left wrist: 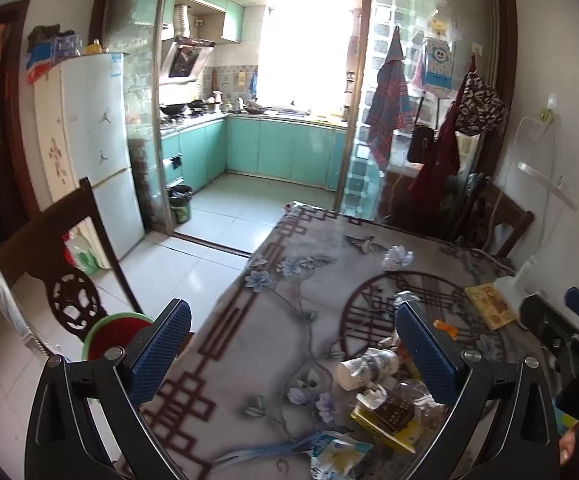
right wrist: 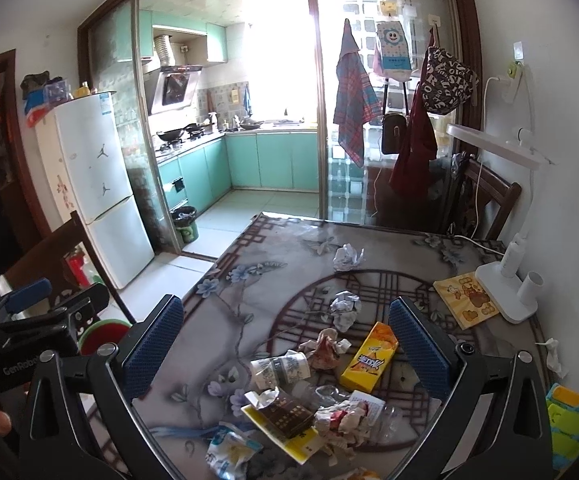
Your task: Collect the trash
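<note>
Room: a dining area opening through a sliding glass door onto a kitchen with teal cabinets, a white fridge by the doorway on the left and a dark bin just inside the kitchen
Tabletop: a floral-patterned cloth under glass fills the lower half of both views, with dark wooden chairs at its left and far right sides
Trash: a heap lies on the near middle of the tabletop, made up of a crushed paper cup on its side, a yellow snack box, a dark brown carton resting on a yellow wrapper, crumpled paper and a clear plastic bottle
Loose paper: two crumpled balls sit apart from the heap, one near and one farther back
Other things: a white desk lamp stands at the right edge beside a yellow picture card
Left hand-held gripper: spread wide, blue pads holding nothing, raised above the tabletop's left edge with the heap by its right finger
Right hand-held gripper: spread wide, holding nothing, raised above the tabletop with the heap seen between its fingers
</note>
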The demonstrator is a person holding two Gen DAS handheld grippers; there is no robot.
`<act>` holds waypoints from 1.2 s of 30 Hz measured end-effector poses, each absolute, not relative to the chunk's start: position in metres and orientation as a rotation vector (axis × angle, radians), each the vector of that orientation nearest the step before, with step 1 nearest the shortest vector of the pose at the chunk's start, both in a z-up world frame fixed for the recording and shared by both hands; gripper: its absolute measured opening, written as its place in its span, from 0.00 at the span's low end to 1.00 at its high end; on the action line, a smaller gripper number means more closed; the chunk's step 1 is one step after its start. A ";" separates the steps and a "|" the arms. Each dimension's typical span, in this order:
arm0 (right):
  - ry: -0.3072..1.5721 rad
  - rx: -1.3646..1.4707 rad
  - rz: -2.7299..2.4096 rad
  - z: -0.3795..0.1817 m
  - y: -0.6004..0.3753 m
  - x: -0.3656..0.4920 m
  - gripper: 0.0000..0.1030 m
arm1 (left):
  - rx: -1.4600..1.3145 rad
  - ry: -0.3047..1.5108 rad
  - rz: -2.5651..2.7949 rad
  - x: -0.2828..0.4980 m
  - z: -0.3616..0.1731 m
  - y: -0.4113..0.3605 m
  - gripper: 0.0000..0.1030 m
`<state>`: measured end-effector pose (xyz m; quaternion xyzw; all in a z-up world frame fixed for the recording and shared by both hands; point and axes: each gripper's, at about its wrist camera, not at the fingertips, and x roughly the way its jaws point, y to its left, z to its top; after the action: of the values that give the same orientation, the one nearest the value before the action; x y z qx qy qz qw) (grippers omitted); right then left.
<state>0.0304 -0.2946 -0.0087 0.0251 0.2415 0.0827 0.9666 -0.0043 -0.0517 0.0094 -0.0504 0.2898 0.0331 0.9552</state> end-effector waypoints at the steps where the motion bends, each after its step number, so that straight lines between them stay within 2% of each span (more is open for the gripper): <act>1: 0.487 0.054 0.165 -0.009 -0.295 0.031 1.00 | -0.097 0.590 0.080 -0.003 0.009 -0.051 1.00; 36: 0.500 0.095 0.132 -0.016 -0.326 0.034 1.00 | -0.086 0.601 0.104 0.012 0.007 -0.067 1.00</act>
<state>0.0340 -0.3256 -0.0160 0.0469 0.2471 0.0655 0.9656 0.0118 -0.0674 0.0069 -0.0422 0.2955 0.0514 0.9530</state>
